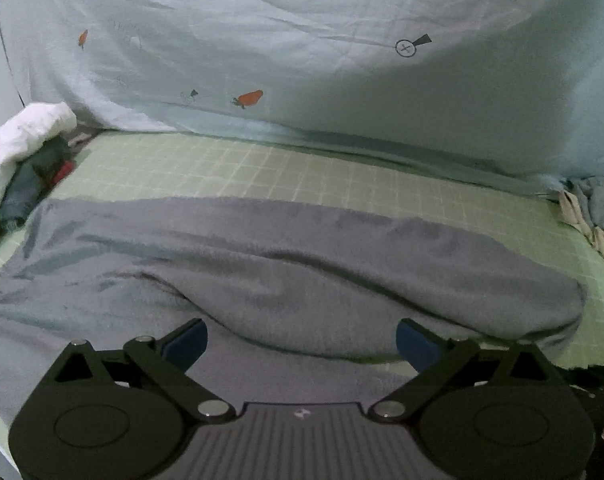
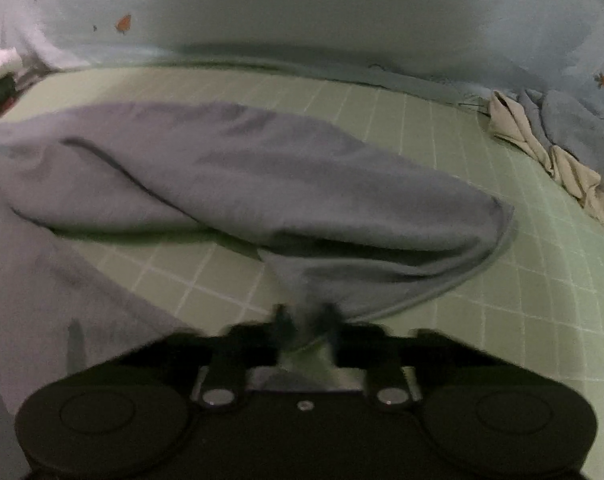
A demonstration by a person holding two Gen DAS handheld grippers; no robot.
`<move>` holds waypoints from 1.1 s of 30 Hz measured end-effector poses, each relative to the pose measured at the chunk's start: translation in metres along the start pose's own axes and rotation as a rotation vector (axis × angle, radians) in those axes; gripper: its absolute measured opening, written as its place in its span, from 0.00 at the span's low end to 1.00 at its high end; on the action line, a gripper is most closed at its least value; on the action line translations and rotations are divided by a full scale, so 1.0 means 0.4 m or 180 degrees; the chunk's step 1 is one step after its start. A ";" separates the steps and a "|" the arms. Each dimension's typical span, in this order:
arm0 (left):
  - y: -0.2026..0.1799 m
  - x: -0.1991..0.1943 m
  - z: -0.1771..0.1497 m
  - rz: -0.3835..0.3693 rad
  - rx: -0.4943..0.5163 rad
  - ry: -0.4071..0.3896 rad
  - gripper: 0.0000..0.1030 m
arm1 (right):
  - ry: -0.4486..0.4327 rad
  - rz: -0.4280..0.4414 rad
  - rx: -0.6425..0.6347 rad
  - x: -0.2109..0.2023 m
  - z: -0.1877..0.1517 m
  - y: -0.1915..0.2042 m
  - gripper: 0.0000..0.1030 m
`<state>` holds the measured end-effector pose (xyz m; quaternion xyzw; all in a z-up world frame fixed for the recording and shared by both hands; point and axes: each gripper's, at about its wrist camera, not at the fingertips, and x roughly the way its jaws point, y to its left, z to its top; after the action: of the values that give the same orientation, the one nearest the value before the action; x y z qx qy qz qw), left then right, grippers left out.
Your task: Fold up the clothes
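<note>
- Pale blue sheet (image 1: 302,60), printed with carrots, hangs as a backdrop behind the bed.
- Green checked mattress cover (image 1: 262,172) carries everything else.
- Grey garment (image 1: 286,264) lies crumpled across the cover, one fold raised.
- Left gripper (image 1: 302,340): jaws spread wide above the garment, holding nothing.
- Right gripper (image 2: 305,320): jaws closed, pinching an edge of the grey garment; blurred.
- Heap of clothes (image 2: 549,144) sits at the right edge.

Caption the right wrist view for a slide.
Right tool shut on grey garment over green checked sheet.
</note>
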<state>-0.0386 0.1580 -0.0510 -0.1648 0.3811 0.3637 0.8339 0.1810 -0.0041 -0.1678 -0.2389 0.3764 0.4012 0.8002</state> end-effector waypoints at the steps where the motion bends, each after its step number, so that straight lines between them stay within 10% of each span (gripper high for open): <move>1: -0.004 -0.001 0.004 0.0006 0.0035 0.0003 0.97 | -0.0043 -0.0046 -0.0041 -0.009 -0.003 -0.004 0.02; 11: 0.003 0.017 0.045 -0.0001 0.0040 0.0091 0.97 | -0.0314 -0.1269 0.0442 -0.154 -0.045 -0.182 0.01; 16: -0.005 0.023 0.062 -0.0056 0.0008 0.0076 0.97 | 0.0027 -0.1005 0.0540 -0.142 -0.065 -0.188 0.07; 19: -0.008 0.025 0.062 -0.0062 -0.0013 0.0094 0.97 | -0.0081 -0.0908 0.0845 -0.159 -0.063 -0.209 0.51; 23: -0.007 0.035 0.062 -0.0027 -0.0018 0.0149 0.97 | -0.0470 -0.0496 0.1546 -0.169 -0.033 -0.278 0.75; 30: -0.004 0.061 0.070 0.0026 -0.0078 0.0239 0.97 | -0.0525 -0.0106 0.1892 0.012 0.084 -0.341 0.73; 33: -0.006 0.074 0.076 0.0082 -0.0097 0.0265 0.97 | -0.0241 -0.0117 0.1783 0.111 0.126 -0.359 0.55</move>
<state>-0.0079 0.1876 -0.0535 -0.1876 0.4120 0.3730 0.8099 0.3372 -0.0301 -0.1610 -0.0001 0.4381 0.2755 0.8557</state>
